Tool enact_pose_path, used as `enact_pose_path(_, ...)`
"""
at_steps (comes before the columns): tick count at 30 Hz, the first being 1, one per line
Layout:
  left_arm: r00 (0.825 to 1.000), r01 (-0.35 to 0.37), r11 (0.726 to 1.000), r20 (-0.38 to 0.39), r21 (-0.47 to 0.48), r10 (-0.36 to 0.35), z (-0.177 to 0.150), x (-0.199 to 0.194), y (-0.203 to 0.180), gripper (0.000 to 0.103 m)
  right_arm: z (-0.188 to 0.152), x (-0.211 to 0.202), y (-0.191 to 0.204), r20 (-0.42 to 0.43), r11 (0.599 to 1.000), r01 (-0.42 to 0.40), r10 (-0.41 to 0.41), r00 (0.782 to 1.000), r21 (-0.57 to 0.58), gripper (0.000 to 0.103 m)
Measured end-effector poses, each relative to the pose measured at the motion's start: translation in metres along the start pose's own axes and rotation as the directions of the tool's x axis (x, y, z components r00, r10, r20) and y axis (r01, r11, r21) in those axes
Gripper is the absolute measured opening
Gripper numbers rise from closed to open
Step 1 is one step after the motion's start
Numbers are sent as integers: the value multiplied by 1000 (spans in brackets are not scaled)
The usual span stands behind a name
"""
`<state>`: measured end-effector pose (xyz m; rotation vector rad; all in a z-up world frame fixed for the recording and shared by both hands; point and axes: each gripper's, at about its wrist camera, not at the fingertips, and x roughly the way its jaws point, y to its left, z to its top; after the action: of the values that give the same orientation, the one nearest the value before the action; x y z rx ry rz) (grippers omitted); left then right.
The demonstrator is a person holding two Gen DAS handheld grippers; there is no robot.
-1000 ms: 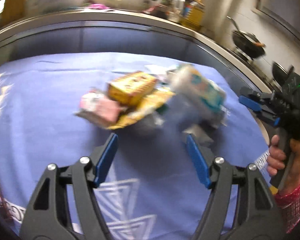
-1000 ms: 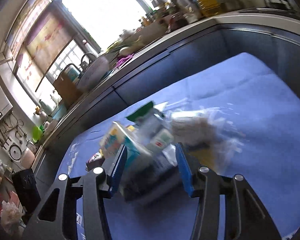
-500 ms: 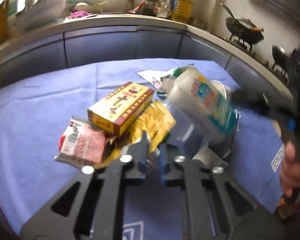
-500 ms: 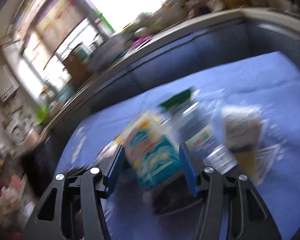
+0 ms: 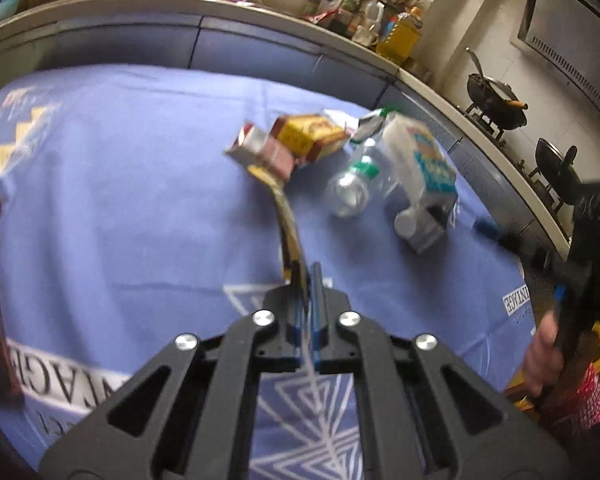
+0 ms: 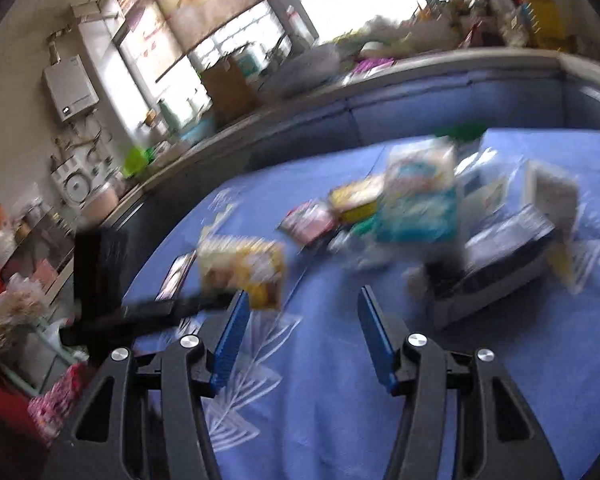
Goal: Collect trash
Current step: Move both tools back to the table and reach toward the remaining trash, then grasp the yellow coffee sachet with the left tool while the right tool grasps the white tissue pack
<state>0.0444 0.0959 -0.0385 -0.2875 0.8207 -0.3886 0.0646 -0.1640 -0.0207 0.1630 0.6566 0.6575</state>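
Note:
My left gripper (image 5: 307,280) is shut on the edge of a yellow wrapper (image 5: 286,220) and holds it lifted above the blue tablecloth (image 5: 120,200). The same yellow wrapper (image 6: 244,268) shows blurred in the right wrist view. Behind lie a pink packet (image 5: 260,150), a yellow and red box (image 5: 310,136), a clear plastic bottle (image 5: 354,188) and a white and teal carton (image 5: 424,176). My right gripper (image 6: 300,340) is open and empty, above the cloth, short of the trash pile (image 6: 420,208).
A grey counter (image 5: 260,12) with bottles and clutter curves behind the table. A stove with black pans (image 5: 496,108) stands at the right. The other hand and its gripper (image 5: 580,280) are at the right edge. A dark flat box (image 6: 500,256) lies in the pile.
My left gripper has pulled back and up with the yellow wrapper, drawing it out of the pile. My right gripper has drawn back from the teal carton and stays open.

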Motion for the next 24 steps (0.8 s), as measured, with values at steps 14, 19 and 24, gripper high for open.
enact_pose_path(14, 1000, 13, 999, 17, 36, -14, 8, 1, -19, 3, 41, 61, -67, -95, 975, 18, 3, 995, 222, 34)
enact_pose_path(19, 1000, -4, 1000, 9, 19, 4, 8, 5, -11, 3, -11, 47, -21, -149, 995, -25, 39, 988, 98, 34)
enact_pose_path(24, 1000, -4, 1000, -20, -4, 4, 10, 18, -6, 3, -36, 33, -23, -144, 995, 6, 9, 989, 104, 44)
